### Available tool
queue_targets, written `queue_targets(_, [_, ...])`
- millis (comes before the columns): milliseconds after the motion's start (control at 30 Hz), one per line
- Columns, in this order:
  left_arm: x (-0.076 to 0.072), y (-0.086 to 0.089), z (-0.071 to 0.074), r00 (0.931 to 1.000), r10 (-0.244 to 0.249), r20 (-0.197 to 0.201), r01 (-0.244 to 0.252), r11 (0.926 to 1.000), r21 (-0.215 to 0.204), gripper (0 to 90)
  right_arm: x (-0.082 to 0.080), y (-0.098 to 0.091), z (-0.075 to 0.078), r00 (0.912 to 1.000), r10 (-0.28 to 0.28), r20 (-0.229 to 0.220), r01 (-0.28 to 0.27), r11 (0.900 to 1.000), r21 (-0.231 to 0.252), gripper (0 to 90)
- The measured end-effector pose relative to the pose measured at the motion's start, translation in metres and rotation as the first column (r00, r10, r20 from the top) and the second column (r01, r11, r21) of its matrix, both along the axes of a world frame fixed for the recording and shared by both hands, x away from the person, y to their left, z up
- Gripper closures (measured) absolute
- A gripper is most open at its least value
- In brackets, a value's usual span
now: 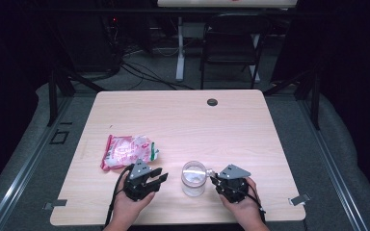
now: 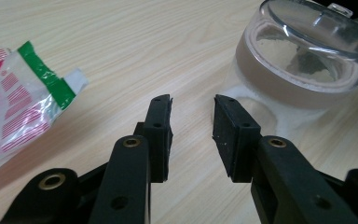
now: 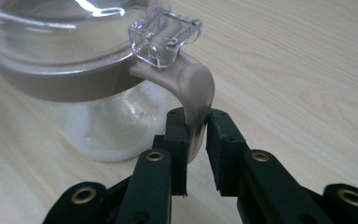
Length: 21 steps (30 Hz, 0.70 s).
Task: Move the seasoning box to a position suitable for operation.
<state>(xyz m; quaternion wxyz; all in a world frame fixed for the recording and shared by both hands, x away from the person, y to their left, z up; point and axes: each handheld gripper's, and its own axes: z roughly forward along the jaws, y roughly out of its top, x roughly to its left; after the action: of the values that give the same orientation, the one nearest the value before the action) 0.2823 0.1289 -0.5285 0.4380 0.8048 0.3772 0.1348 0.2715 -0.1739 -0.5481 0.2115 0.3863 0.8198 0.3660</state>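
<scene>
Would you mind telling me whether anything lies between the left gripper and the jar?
Nothing visible does. In the left gripper view, bare table runs from the left gripper, whose jaws stand apart and hold nothing, to the jar. The snack bag lies off to the side, away from that path.

Two bare forearms are carrying matching black handheld grippers.

The left gripper [image 1: 160,176] and right gripper [image 1: 213,177] are each wearing a grey three-cornered plate on top and trailing a black cable back along the wrist. Their jaws are showing flat black rubbery pads, lightly scuffed, with brass-ringed pivot holes and small screw holes running along the black links.
</scene>
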Motion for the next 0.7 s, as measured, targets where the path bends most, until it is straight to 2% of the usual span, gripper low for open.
queue_targets(100, [0.002, -0.002, -0.001, 1.0000, -0.009, -0.002, 0.009, 1.0000, 0.001, 67.3, -0.006, -0.001, 0.001, 0.9998, 0.012, -0.015, -0.012, 0.9999, 0.006, 76.6])
queue_targets(167, [0.003, -0.003, -0.002, 0.9999, -0.014, -0.009, 0.014, 0.9999, -0.006, 67.3, -0.009, -0.003, 0.002, 0.9992, 0.015, -0.036, -0.014, 0.9992, 0.036, 75.8])
queue_targets(233, [0.003, -0.003, -0.001, 0.9997, -0.023, -0.007, 0.023, 0.9997, -0.005, 67.4, -0.013, -0.005, 0.004, 0.9988, 0.020, -0.044, -0.019, 0.9990, 0.040, 75.5])
queue_targets(500, [0.002, -0.008, -0.002, 0.9993, -0.037, -0.006, 0.037, 0.9993, 0.000, 70.0, -0.016, -0.008, 0.012, 0.9997, 0.022, -0.012, -0.021, 0.9981, 0.058, 75.7])
queue_targets(567, [0.002, -0.009, -0.002, 0.9989, -0.046, -0.005, 0.046, 0.9989, 0.008, 69.9, -0.015, -0.009, 0.012, 0.9999, 0.015, -0.006, -0.015, 0.9987, 0.049, 76.3])
queue_targets(700, [0.001, -0.011, -0.003, 0.9990, -0.045, -0.010, 0.045, 0.9990, 0.004, 69.7, -0.008, -0.014, 0.011, 0.9997, 0.009, -0.022, -0.007, 0.9954, 0.095, 75.4])
